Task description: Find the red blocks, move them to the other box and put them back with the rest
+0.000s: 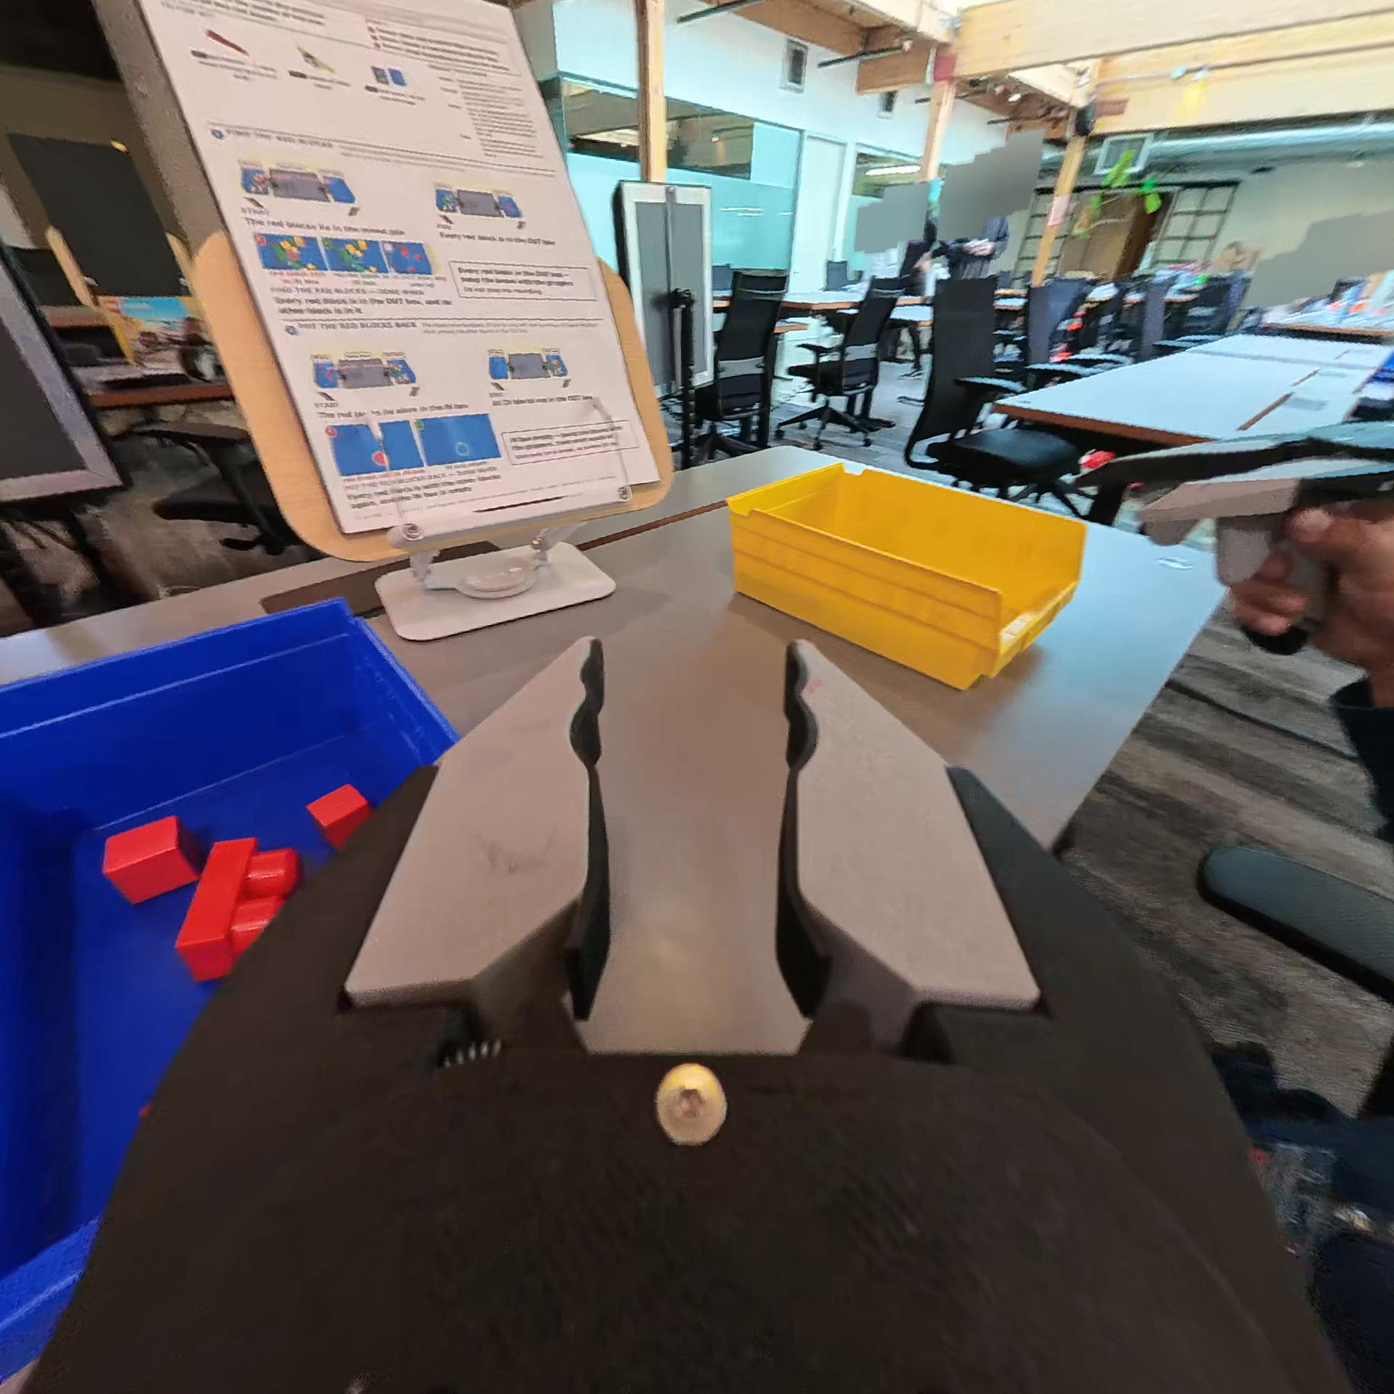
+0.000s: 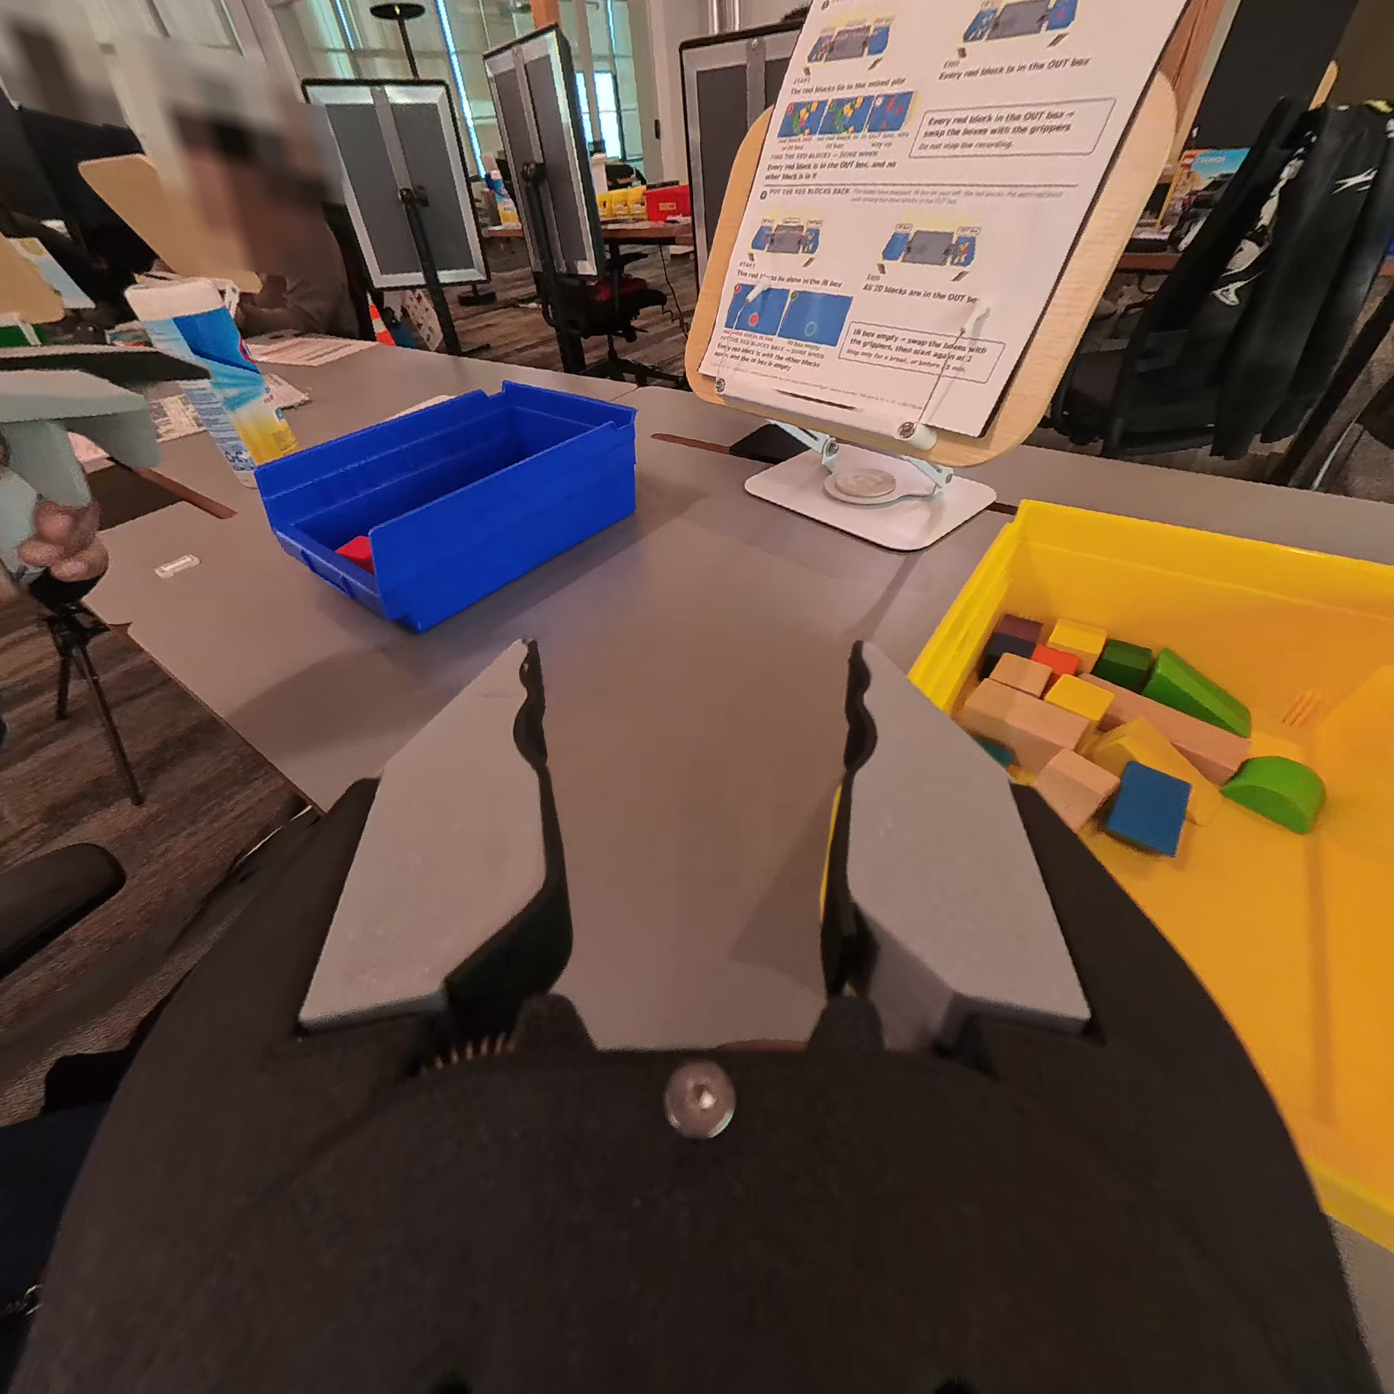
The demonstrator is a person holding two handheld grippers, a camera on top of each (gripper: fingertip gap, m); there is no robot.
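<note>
Red blocks (image 1: 215, 879): we see them gathered alone on the floor of the blue box (image 1: 188, 679), apart from the rest.
Yellow box (image 2: 1056, 573): it holds the mixed pile (image 2: 1116, 724) — natural, green, blue, yellow — so we judge the sorting done and the return leg due.
Left gripper (image 1: 694, 664): jaws parted, nothing between them; we hold it over the table (image 1: 679, 573), just beside the blue box.
Right gripper (image 2: 694, 664): released too — hovering over bare table between the boxes, beside the yellow one.
</note>
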